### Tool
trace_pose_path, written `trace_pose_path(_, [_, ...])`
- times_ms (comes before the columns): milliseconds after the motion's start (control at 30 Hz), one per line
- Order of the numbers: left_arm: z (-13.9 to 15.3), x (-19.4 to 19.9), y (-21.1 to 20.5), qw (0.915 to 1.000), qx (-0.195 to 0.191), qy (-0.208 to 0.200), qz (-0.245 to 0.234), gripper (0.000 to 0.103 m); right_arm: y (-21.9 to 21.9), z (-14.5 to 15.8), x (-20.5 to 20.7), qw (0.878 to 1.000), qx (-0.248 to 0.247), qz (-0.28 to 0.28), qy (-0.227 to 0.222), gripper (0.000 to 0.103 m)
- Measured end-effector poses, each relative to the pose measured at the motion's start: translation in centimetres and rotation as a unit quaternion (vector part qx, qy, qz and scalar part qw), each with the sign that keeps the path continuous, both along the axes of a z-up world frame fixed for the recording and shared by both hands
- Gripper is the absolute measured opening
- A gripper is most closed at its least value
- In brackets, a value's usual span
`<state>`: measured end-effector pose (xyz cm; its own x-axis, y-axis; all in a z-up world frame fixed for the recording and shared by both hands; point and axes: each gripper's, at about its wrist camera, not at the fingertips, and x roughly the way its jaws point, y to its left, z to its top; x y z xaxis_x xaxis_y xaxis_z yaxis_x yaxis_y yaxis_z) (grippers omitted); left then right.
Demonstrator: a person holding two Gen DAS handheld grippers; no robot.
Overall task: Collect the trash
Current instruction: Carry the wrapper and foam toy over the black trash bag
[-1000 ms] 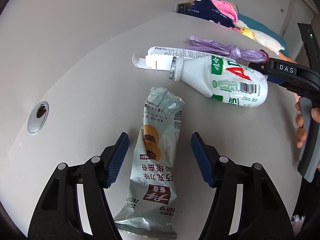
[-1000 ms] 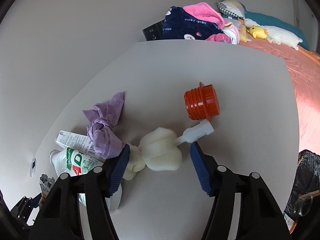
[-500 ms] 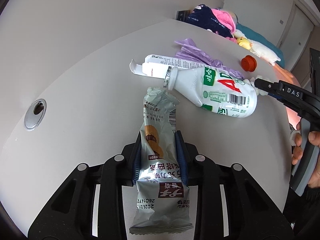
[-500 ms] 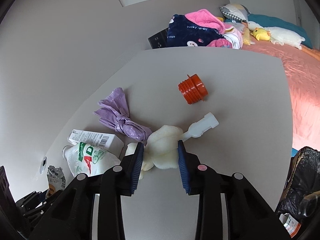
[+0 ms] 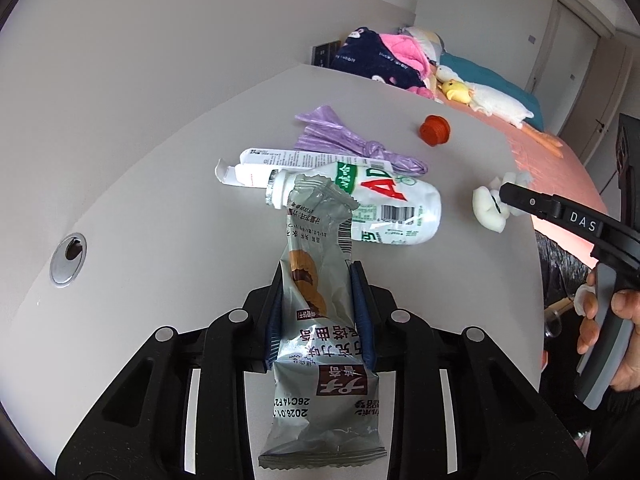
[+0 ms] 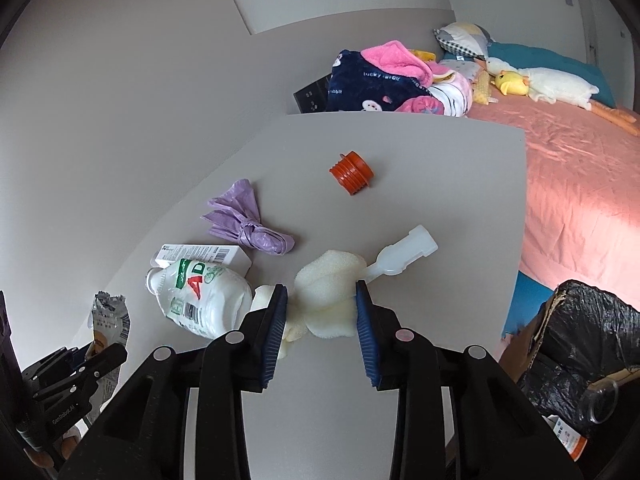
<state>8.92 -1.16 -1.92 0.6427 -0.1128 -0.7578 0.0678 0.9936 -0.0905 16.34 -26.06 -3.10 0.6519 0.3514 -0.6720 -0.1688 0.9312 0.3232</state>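
Observation:
My left gripper [image 5: 316, 284] is shut on a silver biscuit wrapper [image 5: 316, 280], which hangs lifted off the grey table [image 5: 160, 216]. My right gripper [image 6: 322, 300] is shut on a white sponge brush head [image 6: 330, 280], whose plastic handle [image 6: 404, 250] sticks out to the upper right. In the left wrist view that right gripper [image 5: 500, 196] comes in from the right with the sponge [image 5: 488, 208] in it. On the table lie a white AD bottle [image 5: 372, 208] on its side, a white carton [image 5: 280, 160], a knotted purple bag [image 5: 348, 144] and an orange cap [image 5: 434, 130].
A box lined with a black bag [image 6: 580, 340] stands past the table's right edge, with trash in it. Beyond it is a pink bed [image 6: 580, 168] with clothes and plush toys. A cable hole [image 5: 68, 260] is set in the table at left.
Both grippers went from open to shut, the left on the wrapper and the right on the sponge. The wrapper has since been lifted off the table and the sponge drawn back.

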Motion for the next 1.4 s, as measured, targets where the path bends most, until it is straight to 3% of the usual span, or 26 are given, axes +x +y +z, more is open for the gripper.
trace_pose_path(1000, [1.7, -3.6, -9.1, 0.9960, 0.005, -0.014, -0.088, 0.030, -6.1, 1.6, -10.0, 0.999, -0.010, -0.014, -0.029, 0.036])
trace_pose_path(1400, [1.8, -5.0, -14.5, 0.9918, 0.003, -0.013, -0.127, 0.030, -10.6, 1.8, -12.8, 0.998, -0.006, -0.045, -0.040, 0.036])
